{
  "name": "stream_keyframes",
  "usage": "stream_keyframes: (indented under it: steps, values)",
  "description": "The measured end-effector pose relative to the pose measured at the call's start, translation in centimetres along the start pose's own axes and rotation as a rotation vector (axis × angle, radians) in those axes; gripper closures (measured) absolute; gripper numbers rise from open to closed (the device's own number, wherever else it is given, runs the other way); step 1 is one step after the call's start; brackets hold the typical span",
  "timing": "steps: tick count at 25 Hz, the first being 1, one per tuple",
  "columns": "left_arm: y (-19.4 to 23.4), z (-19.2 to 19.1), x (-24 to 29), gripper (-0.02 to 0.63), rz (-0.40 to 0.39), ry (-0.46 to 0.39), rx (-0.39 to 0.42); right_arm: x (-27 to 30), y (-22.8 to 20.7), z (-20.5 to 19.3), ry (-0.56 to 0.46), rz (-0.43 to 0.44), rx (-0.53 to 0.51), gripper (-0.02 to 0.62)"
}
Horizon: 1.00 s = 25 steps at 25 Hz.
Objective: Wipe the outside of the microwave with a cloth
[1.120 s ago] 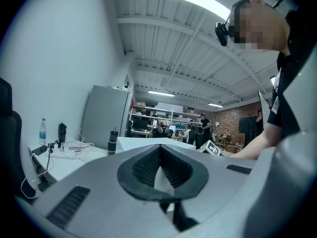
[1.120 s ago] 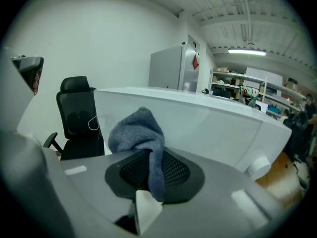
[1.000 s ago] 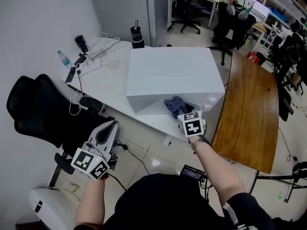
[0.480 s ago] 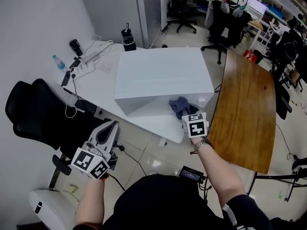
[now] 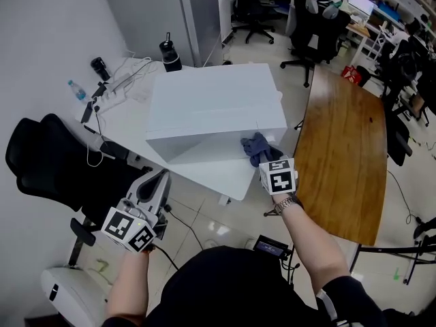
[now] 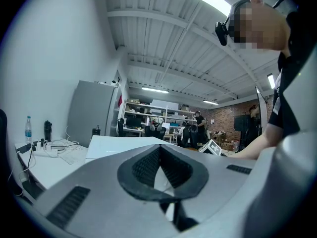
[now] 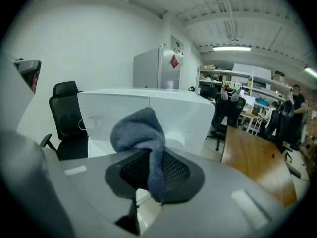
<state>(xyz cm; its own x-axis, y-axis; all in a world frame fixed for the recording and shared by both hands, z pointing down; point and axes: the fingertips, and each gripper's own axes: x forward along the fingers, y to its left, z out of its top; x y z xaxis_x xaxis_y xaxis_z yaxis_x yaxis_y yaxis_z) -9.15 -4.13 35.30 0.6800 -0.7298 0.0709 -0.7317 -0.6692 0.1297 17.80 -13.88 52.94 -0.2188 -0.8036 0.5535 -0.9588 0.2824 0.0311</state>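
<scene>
Left gripper (image 5: pixel 158 180): lower left of the frame, jaws pressed together, gripping nothing.
Right gripper (image 5: pixel 264 161): centre, pinching a fold of the blue cloth (image 5: pixel 255 146).
Cloth: sitting at the front right corner of the microwave (image 5: pixel 211 104); contact unclear.
Risk: the thin fold is probably slipping free once dragging starts.
Writing: none readable; only square markers (image 5: pixel 279 178) are showing.

White table (image 5: pixel 127 129) bears microwave (image 5: pixel 212 104), bottle (image 5: pixel 76 90), perhaps cables (image 5: pixel 127 80).

Black short-sleeved shirt (image 5: pixel 231 285), silver wristwatch (image 5: pixel 284 205)
</scene>
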Motion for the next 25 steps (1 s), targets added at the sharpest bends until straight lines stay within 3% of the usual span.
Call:
stream_keyframes:
  steps: [25]
  values:
    - [-9.0,-1.2,4.7,0.601,0.011,0.034,0.01,-3.9,-7.1,-0.8,-0.045,0.034,-0.029,0.532]
